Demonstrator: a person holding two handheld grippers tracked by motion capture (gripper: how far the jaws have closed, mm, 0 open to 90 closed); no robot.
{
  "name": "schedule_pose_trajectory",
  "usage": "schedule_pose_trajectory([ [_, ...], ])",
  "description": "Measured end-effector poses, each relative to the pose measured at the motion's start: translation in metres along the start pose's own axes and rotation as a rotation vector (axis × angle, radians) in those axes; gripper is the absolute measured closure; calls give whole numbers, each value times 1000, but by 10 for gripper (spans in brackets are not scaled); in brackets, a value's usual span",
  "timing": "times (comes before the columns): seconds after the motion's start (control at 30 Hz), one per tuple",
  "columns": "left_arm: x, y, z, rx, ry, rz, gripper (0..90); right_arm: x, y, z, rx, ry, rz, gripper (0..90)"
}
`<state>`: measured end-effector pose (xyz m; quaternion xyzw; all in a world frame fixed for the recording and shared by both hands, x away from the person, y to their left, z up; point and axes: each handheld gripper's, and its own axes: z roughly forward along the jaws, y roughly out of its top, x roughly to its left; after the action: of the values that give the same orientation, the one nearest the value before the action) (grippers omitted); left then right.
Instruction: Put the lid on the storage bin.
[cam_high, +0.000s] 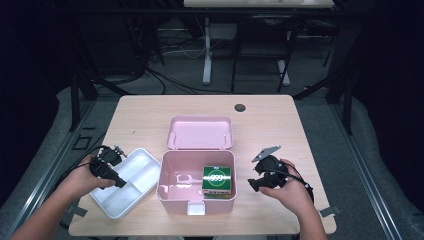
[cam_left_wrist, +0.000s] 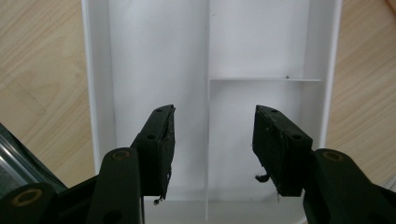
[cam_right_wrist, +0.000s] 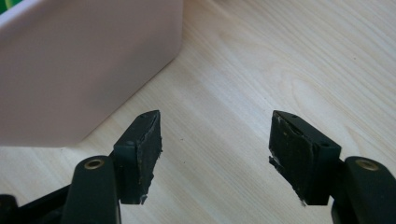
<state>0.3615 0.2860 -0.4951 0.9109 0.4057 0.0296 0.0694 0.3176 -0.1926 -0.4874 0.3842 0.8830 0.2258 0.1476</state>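
While my left gripper hangs with jaws wide apart and empty over the white divided tray, whose partition runs between them, my right gripper rests low, spread and empty, just beside the pink box holding the green carton.

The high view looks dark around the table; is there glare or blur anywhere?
High view: table lit, surroundings dark, a shiny patch inside the pink box. Left gripper view: white divided tray bright, nearly washed out. Right gripper view: pink box wall soft, out of focus.
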Motion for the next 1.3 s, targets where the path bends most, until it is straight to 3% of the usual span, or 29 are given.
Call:
schedule_pose_trajectory([
  [0.07,1,1,3,11,4,-1,494,-1,0,-1,15,-11,6,358],
  [0.27,4,6,17,52,12,-9,520,-4,-3,-2,-29,-7,58,373],
  [0.43,5,11,26,79,-3,-21,621,-4,-5,1,-27,-2,68,405],
  [0.53,6,13,29,82,6,-23,664,-4,-5,2,-5,25,57,433],
  [0.73,6,17,35,97,-6,-24,689,-4,-6,2,-16,0,64,434],
  [1.3,6,23,51,138,-23,-27,797,-5,-7,4,-19,-6,69,490],
])
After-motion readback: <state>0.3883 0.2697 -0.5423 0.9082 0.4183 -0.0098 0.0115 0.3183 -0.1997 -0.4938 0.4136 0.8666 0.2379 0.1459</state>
